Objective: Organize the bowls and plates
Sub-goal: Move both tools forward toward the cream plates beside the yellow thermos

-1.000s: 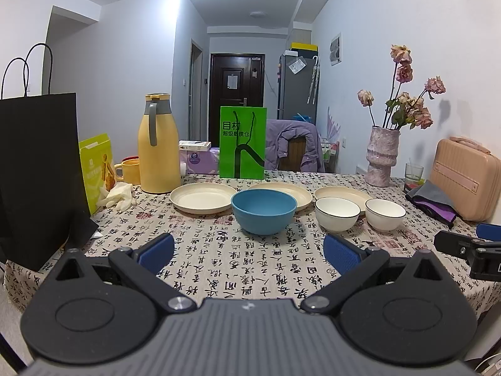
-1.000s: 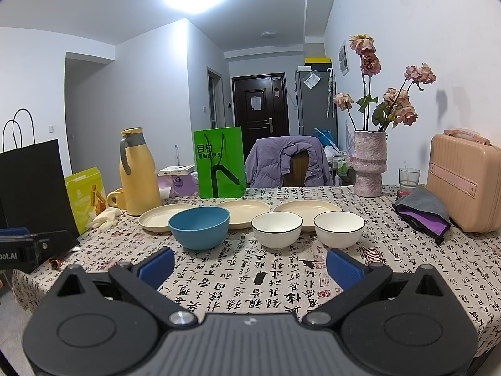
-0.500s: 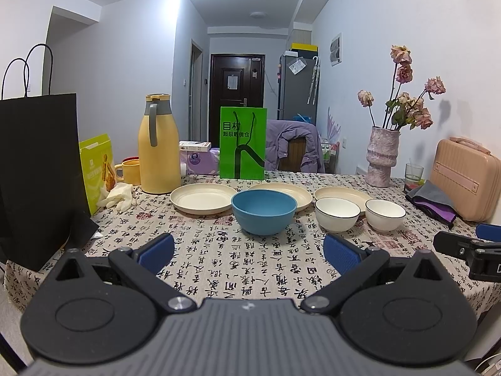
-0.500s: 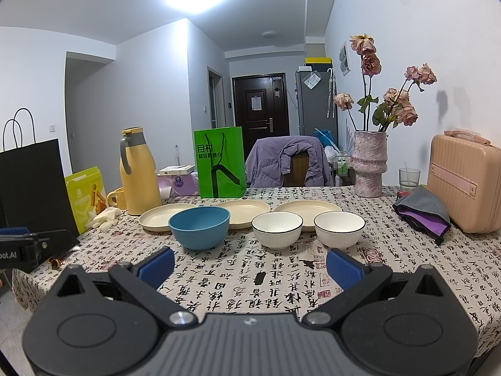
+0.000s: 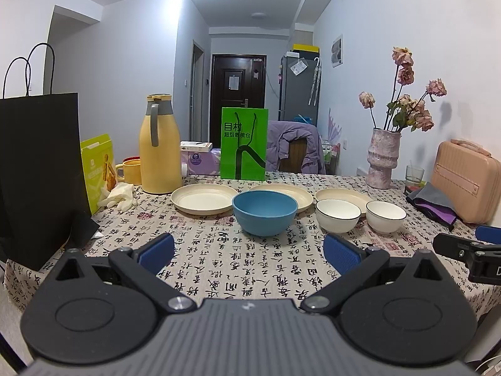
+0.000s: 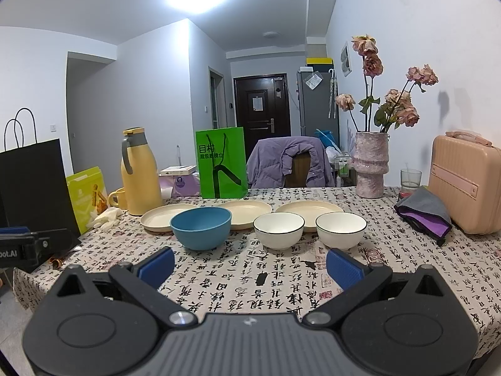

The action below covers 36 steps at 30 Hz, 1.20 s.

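A blue bowl (image 5: pixel 264 211) (image 6: pixel 201 227) stands mid-table. Two white bowls with dark rims (image 5: pixel 338 214) (image 5: pixel 385 216) stand to its right, also in the right wrist view (image 6: pixel 278 230) (image 6: pixel 340 229). Three cream plates lie in a row behind them (image 5: pixel 203 199) (image 5: pixel 300 195) (image 5: pixel 339 195). My left gripper (image 5: pixel 249 252) is open and empty, held near the table's front edge, short of the blue bowl. My right gripper (image 6: pixel 250 264) is open and empty, short of the white bowls.
A yellow thermos (image 5: pixel 159 145), a yellow mug (image 5: pixel 130 170), a green bag (image 5: pixel 244 144), a black paper bag (image 5: pixel 37 169), a vase of dried flowers (image 5: pixel 383 156), a pink case (image 5: pixel 466 181) and a folded cloth (image 5: pixel 433 202) ring the table. A chair with a purple jacket (image 5: pixel 294 147) stands behind.
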Tool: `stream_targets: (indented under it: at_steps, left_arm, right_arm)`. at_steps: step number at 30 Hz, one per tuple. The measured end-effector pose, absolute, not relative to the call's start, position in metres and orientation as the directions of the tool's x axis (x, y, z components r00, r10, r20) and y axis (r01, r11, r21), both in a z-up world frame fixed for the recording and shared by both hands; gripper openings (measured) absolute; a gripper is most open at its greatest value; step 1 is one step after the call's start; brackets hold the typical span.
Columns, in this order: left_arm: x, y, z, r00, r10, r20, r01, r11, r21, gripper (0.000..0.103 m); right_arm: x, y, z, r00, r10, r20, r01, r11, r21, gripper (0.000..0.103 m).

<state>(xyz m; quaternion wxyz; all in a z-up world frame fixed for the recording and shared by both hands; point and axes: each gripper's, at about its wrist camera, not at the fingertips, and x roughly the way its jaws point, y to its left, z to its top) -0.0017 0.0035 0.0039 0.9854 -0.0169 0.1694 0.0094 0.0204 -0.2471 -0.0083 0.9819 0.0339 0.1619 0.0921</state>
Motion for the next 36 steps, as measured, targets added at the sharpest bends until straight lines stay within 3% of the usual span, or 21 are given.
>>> stream_targets:
  at_steps: [36]
  left_arm:
    - [0.056, 0.036, 0.019, 0.944, 0.084, -0.32, -0.114, 0.99, -0.077, 0.103]
  right_arm:
    - [0.093, -0.223, 0.013, 0.924, 0.273, -0.266, -0.248, 0.961, 0.127, 0.103]
